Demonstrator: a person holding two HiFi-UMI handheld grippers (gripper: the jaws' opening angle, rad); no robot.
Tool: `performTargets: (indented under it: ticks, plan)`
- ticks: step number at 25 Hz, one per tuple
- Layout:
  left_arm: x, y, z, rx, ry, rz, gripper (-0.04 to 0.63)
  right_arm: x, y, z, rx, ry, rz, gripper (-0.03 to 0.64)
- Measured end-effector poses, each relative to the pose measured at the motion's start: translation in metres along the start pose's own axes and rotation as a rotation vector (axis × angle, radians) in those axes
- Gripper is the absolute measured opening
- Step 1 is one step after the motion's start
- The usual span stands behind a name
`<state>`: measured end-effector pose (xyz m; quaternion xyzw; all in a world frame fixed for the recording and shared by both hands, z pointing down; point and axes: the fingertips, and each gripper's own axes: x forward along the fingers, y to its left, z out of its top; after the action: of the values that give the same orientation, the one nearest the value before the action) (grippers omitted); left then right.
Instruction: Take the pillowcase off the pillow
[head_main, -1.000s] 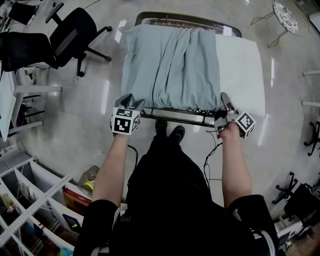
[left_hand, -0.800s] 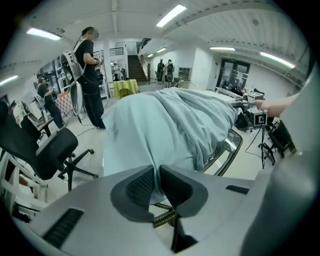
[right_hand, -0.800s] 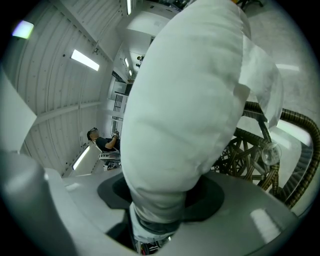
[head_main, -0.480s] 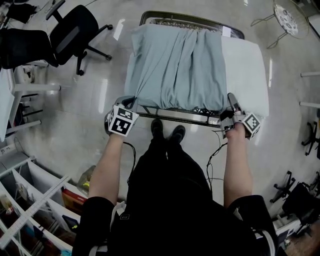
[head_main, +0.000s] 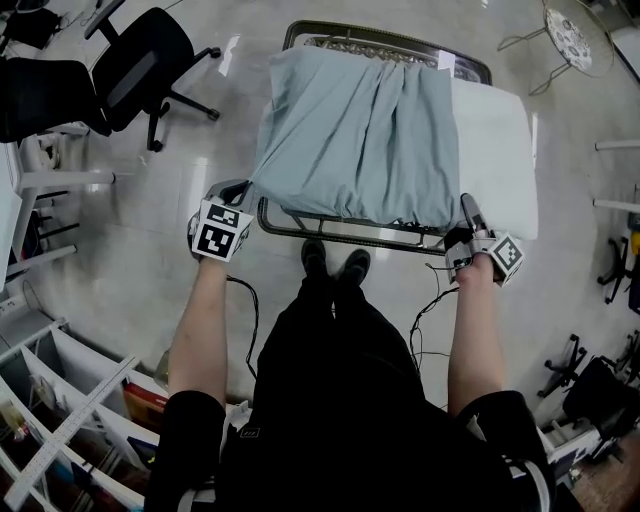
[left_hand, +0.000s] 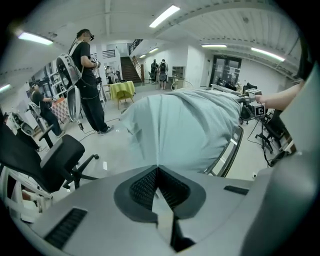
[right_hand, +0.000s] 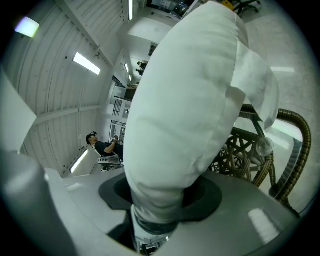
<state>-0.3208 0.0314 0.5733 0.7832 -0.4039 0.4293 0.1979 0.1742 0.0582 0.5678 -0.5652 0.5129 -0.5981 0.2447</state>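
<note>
Our left tool (left_hand: 157, 169) is clenched on the near left corner of the blue-grey pillowcase (head_main: 350, 130). The case lies on the worktop (head_main: 335, 227), part-way off the white pillow (head_main: 497, 150). Our right tool (right_hand: 159, 197) grips the pillow's bare near corner, and its jaws have just been closing on it.
</note>
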Motion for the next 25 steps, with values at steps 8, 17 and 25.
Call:
performTargets:
  ticks: [8, 17, 25]
  plan:
    - [0.009, 0.02, 0.002, -0.186, -0.039, 0.021, 0.008, -0.004, -0.011, -0.009, -0.008, -0.01, -0.013, 0.218]
    - [-0.004, -0.035, 0.038, -0.168, -0.135, -0.021, 0.114, -0.002, -0.014, -0.012, -0.005, -0.006, -0.009, 0.229]
    - [0.017, -0.096, 0.055, -0.069, -0.118, -0.1, 0.207, -0.001, -0.014, -0.014, -0.007, 0.0, -0.011, 0.235]
